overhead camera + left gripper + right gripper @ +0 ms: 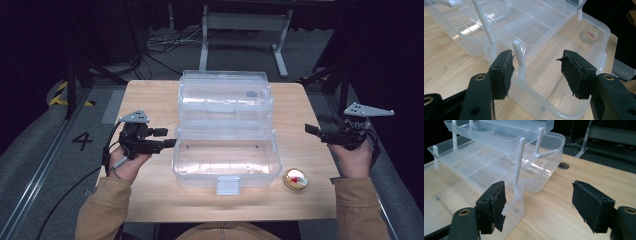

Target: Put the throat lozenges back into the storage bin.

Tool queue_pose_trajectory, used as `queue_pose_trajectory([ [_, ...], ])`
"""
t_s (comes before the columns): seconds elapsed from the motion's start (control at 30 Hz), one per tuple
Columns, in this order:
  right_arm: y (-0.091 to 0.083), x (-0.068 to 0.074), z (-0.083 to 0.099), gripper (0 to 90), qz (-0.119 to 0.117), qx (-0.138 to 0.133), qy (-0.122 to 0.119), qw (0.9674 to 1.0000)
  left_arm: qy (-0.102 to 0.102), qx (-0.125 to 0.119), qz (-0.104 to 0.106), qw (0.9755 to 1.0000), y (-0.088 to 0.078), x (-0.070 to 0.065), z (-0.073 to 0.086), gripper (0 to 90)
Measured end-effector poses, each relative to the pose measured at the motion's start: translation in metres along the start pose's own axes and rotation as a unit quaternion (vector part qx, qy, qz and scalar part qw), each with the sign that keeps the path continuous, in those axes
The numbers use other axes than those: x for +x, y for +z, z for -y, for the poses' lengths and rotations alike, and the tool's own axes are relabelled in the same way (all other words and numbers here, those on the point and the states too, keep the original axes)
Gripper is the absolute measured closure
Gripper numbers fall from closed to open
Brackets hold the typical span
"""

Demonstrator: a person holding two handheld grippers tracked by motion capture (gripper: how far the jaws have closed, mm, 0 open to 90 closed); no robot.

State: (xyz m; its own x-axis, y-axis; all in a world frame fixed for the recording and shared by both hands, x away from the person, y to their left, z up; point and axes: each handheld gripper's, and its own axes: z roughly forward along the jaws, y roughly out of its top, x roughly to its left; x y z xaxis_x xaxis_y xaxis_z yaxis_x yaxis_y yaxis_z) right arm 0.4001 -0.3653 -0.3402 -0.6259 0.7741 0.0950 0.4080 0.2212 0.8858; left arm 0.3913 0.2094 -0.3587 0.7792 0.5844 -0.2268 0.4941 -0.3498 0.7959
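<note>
Clear plastic organizer box [226,150] sits in the middle of the wooden table [150,195], opened out so that its upper trays [225,102] step up and away behind the deep bottom bin, carried on thin white hinge arms [518,161]. A small latch tab [227,186] juts from the front wall of the bin. At the box's left end the left gripper [170,137] hovers level, held in the person's left hand [131,162], with its tips just beside the bin's side wall; in the left gripper view its jaws stand wide apart, straddling the bin's near rim and one white hinge post [520,60] without pressing on either. Off the box's right end the right gripper [312,131], in the right hand [352,160], points toward the box but stays apart from it; its jaws are spread wide too, with bare tabletop between the pads and the bin's corner beside one of them. A small round gold tin [295,180] with a red mark on top lies on the table near the bin's front right corner.
</note>
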Motion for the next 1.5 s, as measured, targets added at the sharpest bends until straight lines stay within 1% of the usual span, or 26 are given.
queue_pose_trajectory([
  [0.07, 0.000, 0.003, 0.000, 26.3, -0.002, 0.010, -0.004, 0.9999, -0.002, 0.001, 0.001, 1.0000, 0.000, 0.001, 0.000, 43.2],
  [0.2, 0.001, 0.010, 0.000, 26.8, -0.001, 0.037, -0.023, 0.9991, -0.003, 0.006, -0.006, 1.0000, -0.001, 0.003, 0.002, 43.3],
  [0.27, 0.001, 0.013, 0.000, 26.9, -0.004, 0.050, -0.028, 0.9984, -0.010, 0.005, -0.010, 0.9999, -0.002, 0.004, 0.003, 43.3],
  [0.37, 0.002, 0.017, 0.001, 26.8, -0.002, 0.070, -0.038, 0.9969, -0.015, 0.004, -0.011, 0.9998, -0.003, 0.005, 0.003, 43.3],
  [0.47, 0.003, 0.020, 0.001, 26.8, -0.007, 0.091, -0.043, 0.9949, -0.015, 0.004, -0.013, 0.9998, -0.004, 0.006, 0.003, 43.3],
  [0.57, 0.004, 0.023, 0.001, 26.7, -0.011, 0.105, -0.047, 0.9933, -0.015, 0.007, -0.014, 0.9998, -0.003, 0.006, 0.003, 43.4],
  [0.6, 0.005, 0.024, 0.001, 26.7, -0.012, 0.111, -0.049, 0.9925, -0.019, 0.006, -0.016, 0.9997, -0.003, 0.006, 0.004, 43.4],
  [0.67, 0.007, 0.026, 0.002, 26.5, -0.016, 0.126, -0.056, 0.9903, -0.019, 0.006, -0.018, 0.9996, -0.004, 0.007, 0.004, 43.3],
  [0.73, 0.010, 0.028, 0.003, 26.3, -0.023, 0.145, -0.054, 0.9877, -0.019, 0.006, -0.020, 0.9996, -0.004, 0.008, 0.004, 43.2],
  [0.8, 0.014, 0.029, 0.005, 26.4, -0.025, 0.164, -0.058, 0.9844, -0.025, 0.004, -0.022, 0.9994, -0.005, 0.009, 0.005, 43.2],
  [0.87, 0.019, 0.031, 0.006, 26.3, -0.024, 0.185, -0.060, 0.9807, -0.025, 0.004, -0.024, 0.9994, -0.006, 0.010, 0.005, 43.2],
  [0.9, 0.021, 0.032, 0.007, 26.3, -0.024, 0.193, -0.062, 0.9789, -0.030, 0.004, -0.024, 0.9993, -0.006, 0.010, 0.006, 43.3],
  [0.93, 0.021, 0.032, 0.007, 26.3, -0.024, 0.193, -0.062, 0.9789, -0.030, 0.004, -0.024, 0.9993, -0.006, 0.010, 0.006, 43.2],
  [0.97, 0.023, 0.033, 0.008, 26.2, -0.024, 0.201, -0.063, 0.9771, -0.031, 0.005, -0.023, 0.9993, -0.006, 0.011, 0.006, 43.2],
  [1.0, 0.027, 0.034, 0.010, 25.5, -0.023, 0.215, -0.065, 0.9742, -0.029, 0.005, -0.024, 0.9993, -0.006, 0.011, 0.006, 43.2],
  [1.03, 0.029, 0.035, 0.011, 25.0, -0.020, 0.222, -0.066, 0.9725, -0.030, 0.005, -0.023, 0.9993, -0.006, 0.011, 0.006, 43.3],
  [1.1, 0.032, 0.035, 0.014, 25.0, -0.025, 0.232, -0.065, 0.9703, -0.031, 0.003, -0.026, 0.9992, -0.006, 0.011, 0.007, 43.3],
  [1.2, 0.037, 0.035, 0.019, 25.0, -0.029, 0.239, -0.063, 0.9686, -0.029, 0.001, -0.028, 0.9992, -0.006, 0.011, 0.007, 43.4],
  [1.27, 0.040, 0.035, 0.022, 25.0, -0.029, 0.246, -0.064, 0.9667, -0.032, 0.000, -0.028, 0.9991, -0.006, 0.011, 0.007, 43.4],
  [1.33, 0.045, 0.036, 0.027, 24.5, -0.031, 0.260, -0.064, 0.9629, -0.033, 0.002, -0.028, 0.9991, -0.006, 0.013, 0.008, 43.4],
  [1.37, 0.045, 0.036, 0.027, 24.5, -0.031, 0.260, -0.064, 0.9629, -0.033, 0.002, -0.028, 0.9991, -0.006, 0.013, 0.008, 43.4],
  [1.4, 0.047, 0.036, 0.028, 23.7, -0.032, 0.264, -0.064, 0.9617, -0.031, 0.003, -0.028, 0.9991, -0.005, 0.014, 0.008, 43.4],
  [1.43, 0.049, 0.036, 0.031, 23.2, -0.034, 0.270, -0.067, 0.9600, -0.036, 0.004, -0.028, 0.9989, -0.005, 0.013, 0.008, 43.4],
  [1.5, 0.052, 0.037, 0.034, 22.6, -0.038, 0.278, -0.066, 0.9577, -0.036, 0.003, -0.029, 0.9989, -0.005, 0.014, 0.009, 43.4],
])
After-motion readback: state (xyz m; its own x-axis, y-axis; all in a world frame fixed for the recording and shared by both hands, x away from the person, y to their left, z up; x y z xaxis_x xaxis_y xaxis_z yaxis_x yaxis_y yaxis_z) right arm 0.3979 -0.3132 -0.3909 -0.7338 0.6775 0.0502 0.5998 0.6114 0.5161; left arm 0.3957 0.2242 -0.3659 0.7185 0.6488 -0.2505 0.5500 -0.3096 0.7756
